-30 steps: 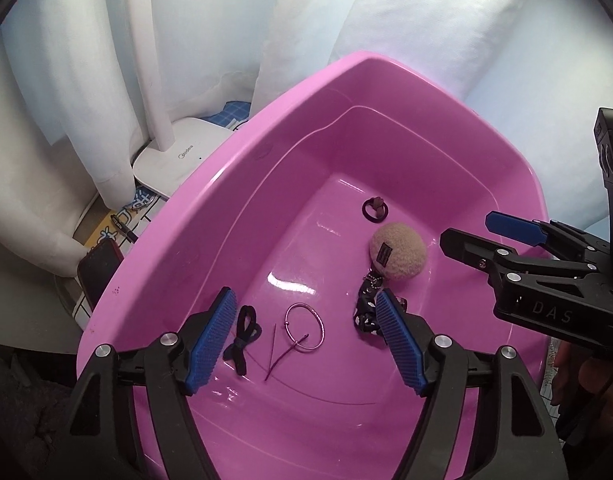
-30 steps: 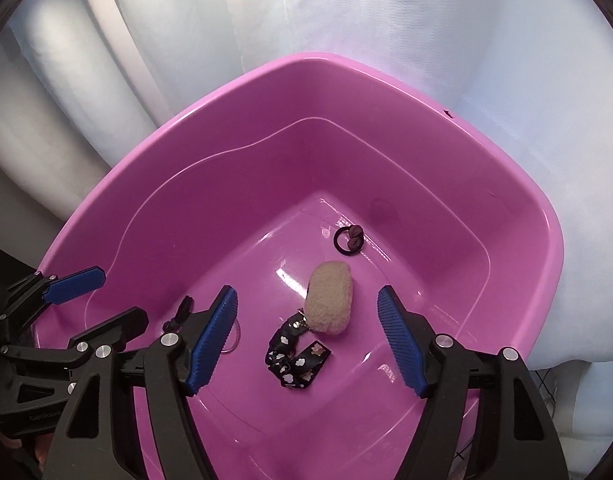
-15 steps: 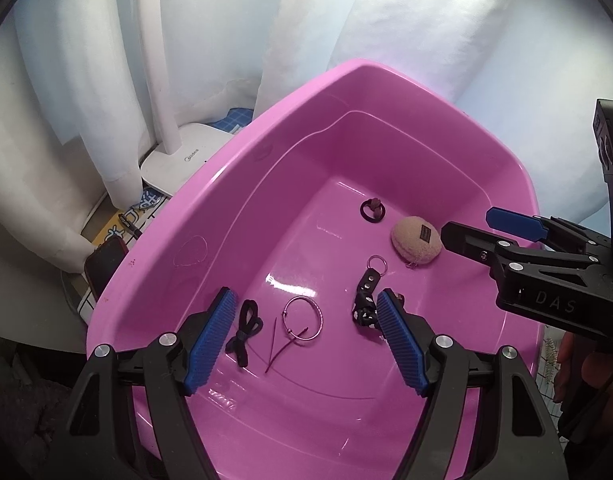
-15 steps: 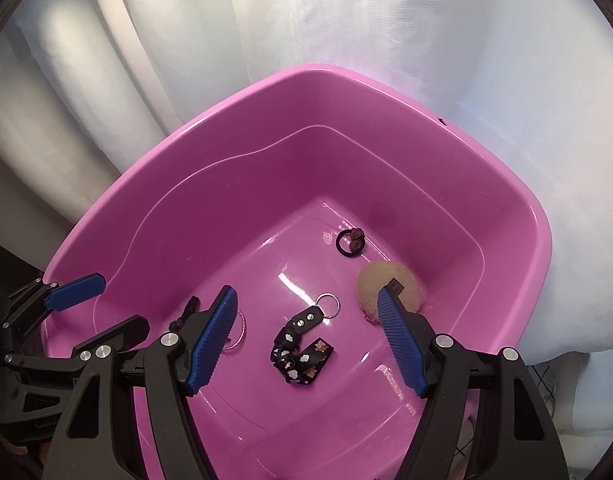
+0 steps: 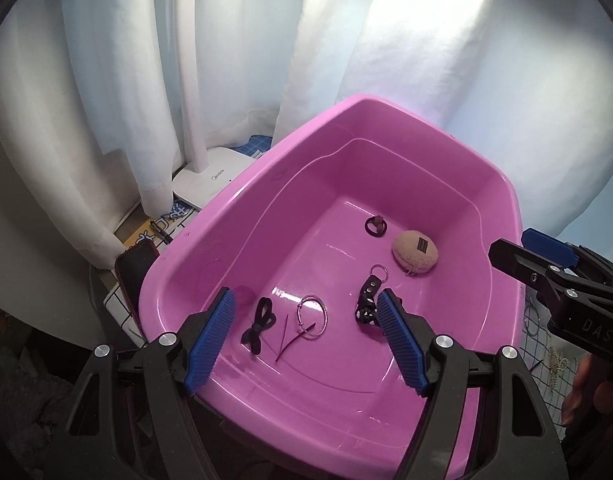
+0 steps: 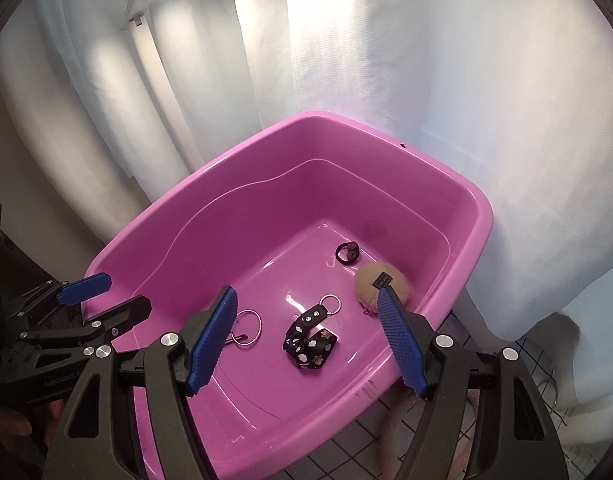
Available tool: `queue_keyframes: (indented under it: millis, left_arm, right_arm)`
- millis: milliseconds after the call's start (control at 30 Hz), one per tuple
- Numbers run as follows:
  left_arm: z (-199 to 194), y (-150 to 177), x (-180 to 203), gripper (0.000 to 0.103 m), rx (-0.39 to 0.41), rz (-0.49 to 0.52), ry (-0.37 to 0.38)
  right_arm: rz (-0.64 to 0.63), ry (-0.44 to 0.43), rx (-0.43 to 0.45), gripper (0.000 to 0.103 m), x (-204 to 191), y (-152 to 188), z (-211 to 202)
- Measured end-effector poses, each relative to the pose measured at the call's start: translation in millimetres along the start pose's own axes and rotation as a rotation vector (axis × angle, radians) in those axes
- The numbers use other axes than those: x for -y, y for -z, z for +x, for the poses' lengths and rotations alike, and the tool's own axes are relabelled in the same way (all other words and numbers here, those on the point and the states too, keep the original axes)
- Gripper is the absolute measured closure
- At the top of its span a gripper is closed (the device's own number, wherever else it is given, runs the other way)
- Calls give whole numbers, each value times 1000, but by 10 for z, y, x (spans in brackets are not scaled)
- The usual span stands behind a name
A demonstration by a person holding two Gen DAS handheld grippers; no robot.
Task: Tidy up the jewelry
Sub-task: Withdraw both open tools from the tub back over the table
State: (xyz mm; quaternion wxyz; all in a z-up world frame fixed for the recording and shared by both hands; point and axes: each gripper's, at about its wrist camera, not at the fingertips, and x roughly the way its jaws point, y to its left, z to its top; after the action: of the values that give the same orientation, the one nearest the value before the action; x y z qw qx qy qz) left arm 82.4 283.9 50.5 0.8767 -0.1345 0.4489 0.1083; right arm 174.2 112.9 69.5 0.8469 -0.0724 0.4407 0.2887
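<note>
Jewelry is lying loose on the floor of a pink tub (image 5: 234,216): a black ring (image 5: 375,225) toward twelve o'clock, a tan plush ball (image 5: 415,251) at two o'clock, a patterned strap with key ring (image 6: 309,336) near centre, a thin metal hoop (image 5: 312,315), and a black bow tie (image 5: 259,323) at eight o'clock. Both the left gripper (image 5: 306,338) and the right gripper (image 6: 308,338) are hovering above the tub with jaws standing wide, holding nothing. Handling, judged: everything is looking light; the hoop and ring are looking stiff, slippery and flat against the plastic, best pinched across the rim; the ball and strap are looking soft, yielding anywhere. A dark red sliver crossing the hoop is proving hard to identify, and the right view is cutting off the bow.
</note>
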Motion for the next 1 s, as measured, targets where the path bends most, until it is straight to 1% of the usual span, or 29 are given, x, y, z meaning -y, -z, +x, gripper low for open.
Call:
queue_keyframes:
  millis: [100, 233, 433, 633, 733, 867, 933, 1000]
  left_arm:
    - [-132, 100, 96, 30, 29, 7, -10]
    - [-271, 282, 266, 30, 49, 28, -20]
    - [-525, 619, 630, 30, 79, 40, -6]
    - [-785, 1036, 1182, 28, 93, 61, 25]
    - [-862, 1265, 1494, 27, 86, 68, 50]
    - [-865, 1568, 1893, 25, 64, 67, 92]
    - [-837, 1698, 2075, 25, 43, 70, 117]
    - [-815, 1807, 2286, 25, 31, 100, 126]
  right_arm:
    - [9, -4, 42, 34, 30, 147, -227]
    - [38, -13, 94, 34, 166, 409, -529]
    - [80, 14, 150, 34, 485, 979, -1086]
    - [145, 59, 155, 33, 981, 1658, -1580]
    - [166, 102, 147, 34, 1250, 2009, -1782]
    - [228, 129, 136, 34, 1670, 2404, -2039]
    - [243, 160, 130, 34, 1851, 2578, -2157]
    - [262, 195, 130, 34, 1992, 2738, -2257]
